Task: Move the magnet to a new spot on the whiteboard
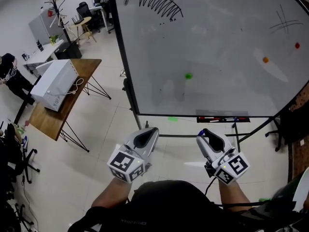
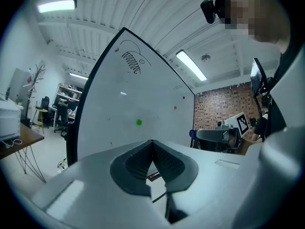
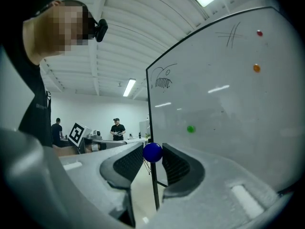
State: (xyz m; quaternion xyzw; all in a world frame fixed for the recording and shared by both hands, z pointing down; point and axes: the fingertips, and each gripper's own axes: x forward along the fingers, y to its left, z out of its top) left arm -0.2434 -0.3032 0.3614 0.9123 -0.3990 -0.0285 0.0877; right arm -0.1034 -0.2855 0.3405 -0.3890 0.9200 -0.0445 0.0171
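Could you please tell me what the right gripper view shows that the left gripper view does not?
Only the right gripper view: the blue magnet pinched in the right gripper. Only the left gripper view: the left gripper, jaws together on nothing, and a brick wall. Both: the whiteboard with its green magnet.

The round blue magnet was clamped between the jaws of the right gripper, off the upright whiteboard.

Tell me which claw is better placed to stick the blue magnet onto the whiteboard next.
Right. The right claw holds the blue magnet between its pads, with the whiteboard just ahead. The left claw is shut and empty.
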